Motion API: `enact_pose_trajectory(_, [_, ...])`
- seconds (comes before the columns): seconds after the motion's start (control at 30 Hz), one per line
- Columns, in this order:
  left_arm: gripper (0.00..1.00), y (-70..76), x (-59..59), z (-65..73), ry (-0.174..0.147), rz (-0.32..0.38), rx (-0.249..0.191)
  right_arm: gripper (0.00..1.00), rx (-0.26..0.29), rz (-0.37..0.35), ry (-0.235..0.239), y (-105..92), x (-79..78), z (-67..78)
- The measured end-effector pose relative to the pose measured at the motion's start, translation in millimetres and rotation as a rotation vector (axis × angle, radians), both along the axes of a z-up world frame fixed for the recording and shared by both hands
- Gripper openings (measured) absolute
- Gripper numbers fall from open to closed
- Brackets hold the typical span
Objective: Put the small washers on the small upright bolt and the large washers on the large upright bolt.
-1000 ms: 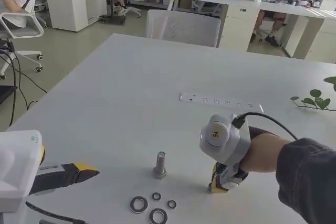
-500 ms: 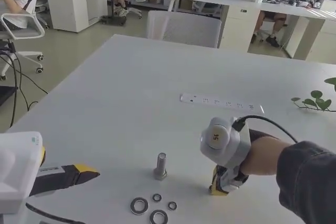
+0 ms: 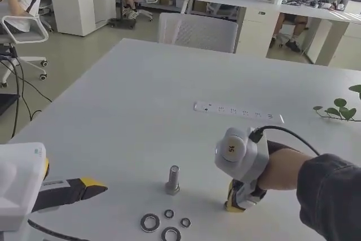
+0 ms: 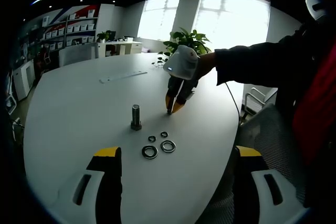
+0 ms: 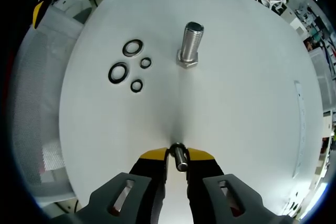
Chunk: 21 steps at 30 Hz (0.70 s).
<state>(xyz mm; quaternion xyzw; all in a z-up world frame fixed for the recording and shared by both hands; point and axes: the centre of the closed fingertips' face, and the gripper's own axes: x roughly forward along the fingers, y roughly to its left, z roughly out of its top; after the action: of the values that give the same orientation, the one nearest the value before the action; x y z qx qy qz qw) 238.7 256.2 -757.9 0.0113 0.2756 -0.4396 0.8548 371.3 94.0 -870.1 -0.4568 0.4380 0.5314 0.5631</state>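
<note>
- Four washers (image 3: 143,222) lie just left of the right gripper (image 3: 240,200), beside the upright large bolt (image 3: 173,180).
- Left gripper (image 4: 177,155) gapes wide and empty, washers straight ahead.
- Right gripper's jaws pinch the small bolt (image 5: 180,157) at the table (image 5: 236,77); released off-plumb, it may topple.

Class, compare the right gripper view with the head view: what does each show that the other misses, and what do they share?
Right gripper view: a small bolt clamped between the jaws of the right gripper. In the head view that gripper's body hides the spot.
Head view: the hand and sleeve holding that gripper.
Both: the large upright bolt on the table, with two large washers and two small washers lying flat near it.
</note>
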Motion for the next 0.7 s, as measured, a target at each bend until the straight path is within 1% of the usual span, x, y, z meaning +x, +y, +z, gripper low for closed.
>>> enact_pose_trajectory(0.47, [0.87, 0.1, 0.5, 0.5, -0.001, 0.001, 0.000, 0.18, 0.005, -0.003, -0.005, 0.4, 0.0, 2.3])
enact_pose_trajectory(0.6, [0.87, -0.5, 1.0, 1.1, -0.002, -0.001, -0.002, 0.20, 0.015, -0.011, -0.008, 0.8, 1.3, 5.2])
enact_pose_trajectory(0.7, [0.87, -0.4, 1.5, 1.8, -0.005, -0.001, -0.003, 0.25, 0.030, -0.028, 0.003, 1.0, 0.2, 7.0])
